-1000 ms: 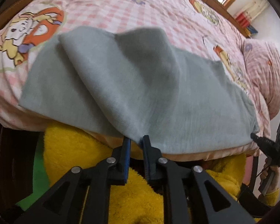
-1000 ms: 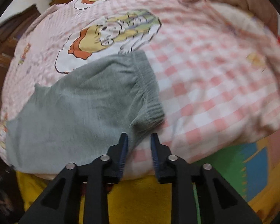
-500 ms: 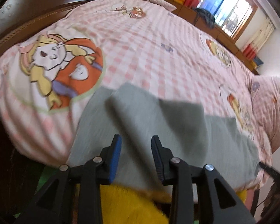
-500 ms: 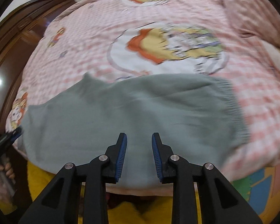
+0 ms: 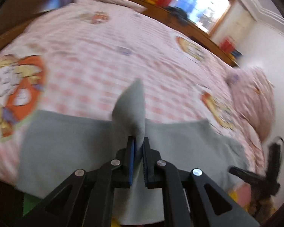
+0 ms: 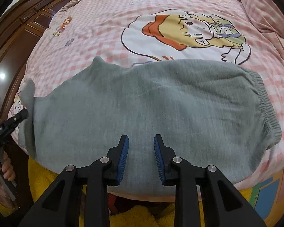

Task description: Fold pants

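Note:
Grey-green knit pants (image 6: 151,102) lie folded lengthwise across the near edge of a pink checked bed, ribbed waistband (image 6: 263,102) at the right. My left gripper (image 5: 138,141) is shut on the leg end of the pants (image 5: 132,102), and a peak of cloth stands up out of its jaws. It also shows at the left edge of the right wrist view (image 6: 22,113). My right gripper (image 6: 141,141) is open and empty, just above the middle of the pants' near edge.
The bedspread (image 6: 142,28) has cartoon prints. A pink pillow (image 5: 255,94) lies at the head end. Dark wooden furniture (image 6: 15,34) stands beyond the bed on the left. Yellow fleece (image 6: 138,213) and a coloured floor mat (image 6: 265,191) are below the bed edge.
My left gripper has closed on the leg end of the pants and lifted it. My right gripper has stayed open over the middle of the pants.

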Demonstrator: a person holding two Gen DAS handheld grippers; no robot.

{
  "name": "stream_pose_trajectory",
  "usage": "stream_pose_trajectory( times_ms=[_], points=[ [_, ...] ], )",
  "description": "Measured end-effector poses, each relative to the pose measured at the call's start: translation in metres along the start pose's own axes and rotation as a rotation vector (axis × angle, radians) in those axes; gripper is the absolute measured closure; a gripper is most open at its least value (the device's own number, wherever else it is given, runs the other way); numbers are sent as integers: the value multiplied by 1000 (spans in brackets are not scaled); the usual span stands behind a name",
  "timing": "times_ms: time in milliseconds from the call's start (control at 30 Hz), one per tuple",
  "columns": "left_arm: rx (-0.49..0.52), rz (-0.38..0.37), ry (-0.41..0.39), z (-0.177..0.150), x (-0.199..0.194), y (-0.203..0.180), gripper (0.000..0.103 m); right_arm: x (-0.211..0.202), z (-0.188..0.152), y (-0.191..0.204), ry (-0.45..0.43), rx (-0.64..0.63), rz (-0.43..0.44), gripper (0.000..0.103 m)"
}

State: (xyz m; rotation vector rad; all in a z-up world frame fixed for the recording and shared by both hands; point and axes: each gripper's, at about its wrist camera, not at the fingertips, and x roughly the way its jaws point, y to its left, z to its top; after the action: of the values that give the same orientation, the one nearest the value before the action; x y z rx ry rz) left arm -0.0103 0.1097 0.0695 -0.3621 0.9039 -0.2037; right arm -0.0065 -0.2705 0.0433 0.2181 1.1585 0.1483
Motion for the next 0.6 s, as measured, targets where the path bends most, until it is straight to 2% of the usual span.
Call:
stream_pose_trajectory(
  times_ms=[67,100,167,233,333,467,600],
  points=[
    [36,-35,42,-4,13,-17,80,1,-1,-2,4,0,0,75],
    [49,-51,62,-6,18,-24,78,2,-1,-3,9,0,0,75],
    [59,-76,75,-10,20,-33,68,7,-2,-6,22,6,0,75],
    [63,-81,64,-13,13,-38,62,13,-3,-8,36,13,3,75],
    [57,-33,14,-14,-4,-33,58,19,-2,-8,45,12,-1,75],
    [70,95,-53,-10,-12,-19,52,21,-1,-7,46,14,-1,74],
    [43,100,-30,-3,7,-10,56,21,-3,-9,44,21,8,74]
  ],
)
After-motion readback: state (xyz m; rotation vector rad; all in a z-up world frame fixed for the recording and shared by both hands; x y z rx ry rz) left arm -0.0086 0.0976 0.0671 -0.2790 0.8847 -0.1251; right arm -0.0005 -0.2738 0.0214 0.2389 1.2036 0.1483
